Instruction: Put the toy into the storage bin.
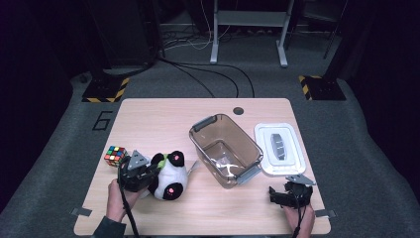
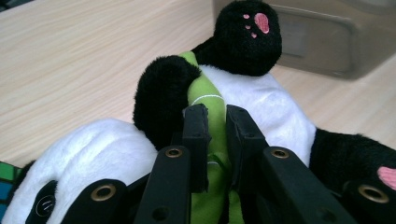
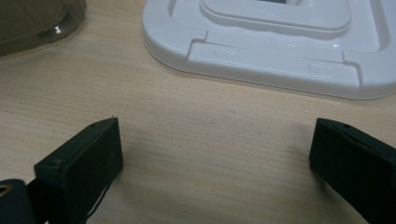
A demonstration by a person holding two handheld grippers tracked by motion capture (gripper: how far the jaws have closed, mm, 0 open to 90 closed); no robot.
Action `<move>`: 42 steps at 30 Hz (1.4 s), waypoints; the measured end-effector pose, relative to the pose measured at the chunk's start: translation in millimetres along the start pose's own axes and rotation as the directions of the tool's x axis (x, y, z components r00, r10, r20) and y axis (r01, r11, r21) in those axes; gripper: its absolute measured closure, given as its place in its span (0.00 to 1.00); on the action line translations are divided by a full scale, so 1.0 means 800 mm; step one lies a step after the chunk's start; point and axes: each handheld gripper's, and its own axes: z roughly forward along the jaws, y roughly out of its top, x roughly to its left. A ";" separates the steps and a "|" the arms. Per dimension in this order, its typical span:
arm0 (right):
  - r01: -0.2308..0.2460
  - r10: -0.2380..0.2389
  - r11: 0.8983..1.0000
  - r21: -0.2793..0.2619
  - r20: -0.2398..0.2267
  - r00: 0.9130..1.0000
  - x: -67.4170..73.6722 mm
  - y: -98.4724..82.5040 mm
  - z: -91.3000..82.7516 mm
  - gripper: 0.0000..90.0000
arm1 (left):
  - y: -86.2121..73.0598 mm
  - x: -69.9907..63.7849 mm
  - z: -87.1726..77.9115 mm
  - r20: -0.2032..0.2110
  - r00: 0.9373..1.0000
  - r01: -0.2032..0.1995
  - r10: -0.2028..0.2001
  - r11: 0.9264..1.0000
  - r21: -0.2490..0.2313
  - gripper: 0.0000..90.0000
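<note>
Left gripper clamped on the green cloth of my panda, near the table's front left. Right gripper, jaws wide and holding nothing, idles at the front right before the white lid. Beyond the panda, to its right, sits the open bin, long axis running diagonally away; I judge the lift goes that way, the left hand nearer. A puzzle cube lies just left of the gripper
</note>
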 end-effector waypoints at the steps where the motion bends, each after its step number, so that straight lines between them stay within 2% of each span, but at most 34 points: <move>1: 0.000 0.000 1.000 0.000 0.000 1.000 0.000 0.000 0.000 0.02 | -0.002 0.001 -0.004 0.020 1.000 -0.008 0.008 1.000 0.005 0.88; 3: 0.000 0.000 1.000 0.000 0.000 1.000 0.000 0.000 0.000 0.02 | -0.005 0.001 -0.009 0.050 0.998 -0.027 0.026 1.000 0.013 0.88; 5: 0.000 0.000 1.000 0.000 0.000 1.000 0.000 0.000 0.000 0.02 | -0.008 0.000 -0.012 0.062 0.998 -0.035 0.033 0.999 0.022 0.88; 7: 0.000 0.000 1.000 0.000 0.000 1.000 0.000 0.000 0.000 0.02 | -0.011 0.000 -0.013 0.072 0.997 -0.021 0.019 0.999 0.028 0.86; 9: 0.000 0.000 1.000 0.000 0.000 1.000 0.000 0.000 0.000 0.02 | -0.011 -0.001 -0.012 0.065 0.998 0.005 -0.007 0.999 0.032 0.80; 11: 0.000 0.000 1.000 0.000 0.000 1.000 0.000 0.000 0.000 0.02 | -0.007 -0.001 -0.006 0.039 0.999 0.029 -0.031 0.999 0.040 0.67; 15: -0.002 0.002 1.000 0.000 0.001 1.000 0.000 0.000 0.000 0.02 | 0.005 0.004 0.009 0.015 0.996 0.082 -0.083 0.995 0.051 0.58; 17: -0.002 0.002 1.000 -0.001 0.001 1.000 0.000 0.000 0.000 0.02 | 0.011 0.007 0.015 0.001 0.995 0.099 -0.100 0.994 0.052 0.57; 21: -0.002 0.002 1.000 -0.001 0.001 1.000 0.000 0.000 0.000 0.02 | 0.018 0.012 0.026 -0.007 0.995 0.102 -0.102 0.991 0.087 0.59; 22: -0.002 0.002 1.000 -0.001 0.001 1.000 0.000 0.000 0.000 0.02 | 0.019 0.011 0.028 0.000 0.995 0.104 -0.104 0.990 0.091 0.61; 24: -0.002 0.002 1.000 -0.001 0.001 1.000 0.000 0.000 0.000 0.02 | 0.019 0.010 0.031 0.018 0.996 0.083 -0.086 0.988 0.129 0.64; 26: -0.002 0.002 1.000 -0.001 0.001 1.000 0.000 0.000 0.000 0.02 | 0.018 0.013 0.033 0.030 0.996 0.081 -0.086 0.988 0.134 0.69; 27: -0.002 0.002 1.000 -0.001 0.001 1.000 0.000 0.000 0.000 0.02 | 0.017 0.014 0.034 0.037 0.995 0.089 -0.094 0.988 0.126 0.73; 31: -0.002 0.002 1.000 -0.001 0.001 1.000 0.000 0.000 0.000 0.02 | 0.016 0.012 0.027 0.039 0.998 0.051 -0.056 0.992 0.117 0.83; 34: -0.002 0.002 1.000 -0.001 0.001 1.000 0.000 0.000 0.000 0.02 | 0.012 0.009 0.018 0.037 0.998 0.038 -0.041 0.996 0.084 0.85; 38: -0.002 0.002 1.000 -0.001 0.001 1.000 0.000 0.000 0.000 0.02 | 0.010 0.011 0.006 0.031 0.999 0.019 -0.021 0.998 0.064 0.85; 42: -0.002 0.002 1.000 -0.001 0.001 1.000 0.000 0.000 0.000 0.02 | 0.015 0.016 -0.009 0.059 0.998 0.021 -0.023 0.999 0.034 0.85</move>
